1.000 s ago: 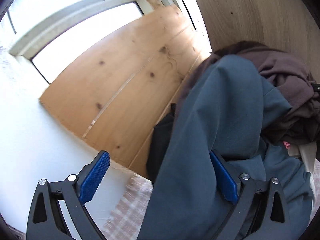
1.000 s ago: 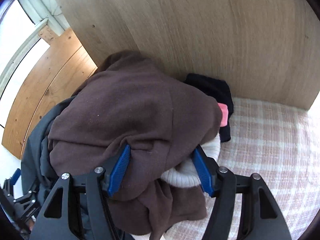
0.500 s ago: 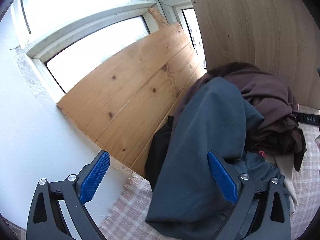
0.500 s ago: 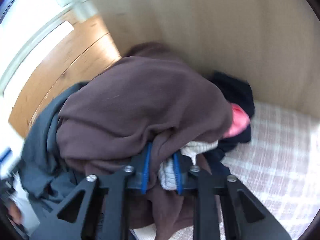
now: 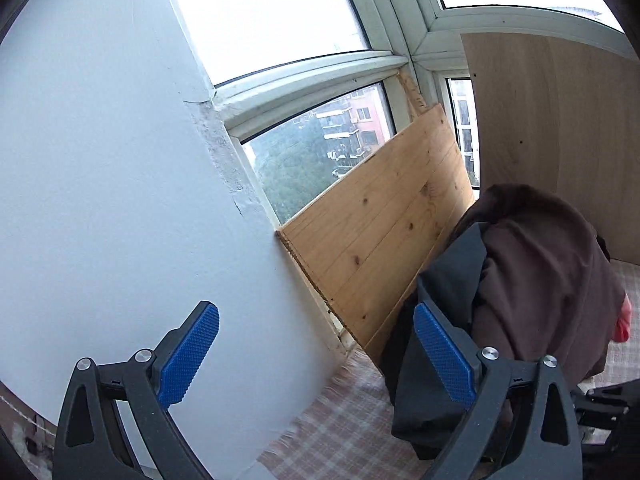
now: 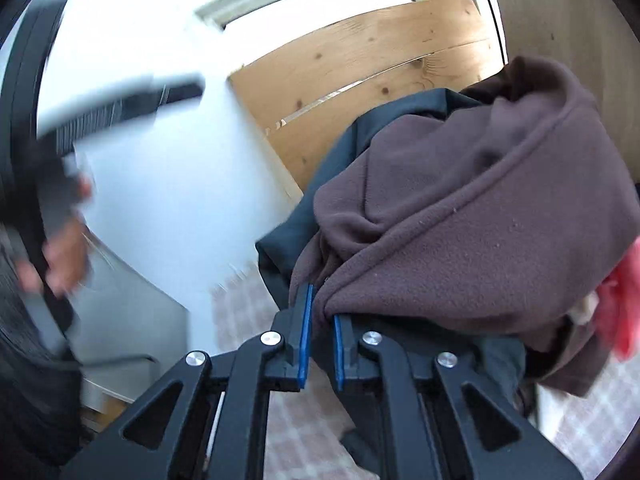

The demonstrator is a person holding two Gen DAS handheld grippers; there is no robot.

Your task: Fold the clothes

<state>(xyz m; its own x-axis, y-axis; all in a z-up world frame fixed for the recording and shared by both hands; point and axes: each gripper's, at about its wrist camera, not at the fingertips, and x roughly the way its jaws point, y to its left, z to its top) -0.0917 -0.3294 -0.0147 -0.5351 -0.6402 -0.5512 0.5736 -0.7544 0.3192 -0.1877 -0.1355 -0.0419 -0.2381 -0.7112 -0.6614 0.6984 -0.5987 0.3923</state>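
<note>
Blue pads of the right gripper [image 6: 320,340] are pinched together on the near edge of a brown fleece [image 6: 480,208], a fold of it caught between the fingers. That fleece lies on top of a heap, draped over a dark teal garment [image 6: 332,184], with something pink [image 6: 618,304] showing at the heap's right. The heap rests on a checked cloth [image 6: 240,312] that may cover a bed or a tabletop; I cannot tell which. A pine board [image 6: 360,68] leans behind it at the far side, a pale panel [image 5: 560,128] to its right. The left gripper [image 5: 316,356] has its fingers wide apart with nothing between them, pointed at the white wall [image 5: 100,180] and window [image 5: 312,144], just left of the heap; a blurred hand [image 6: 60,252] shows at the far left of the right view. No garment looks folded or laid flat in either view, so by my reading the fleece is only being drawn from the heap, with spreading and folding left for it and the others.
</note>
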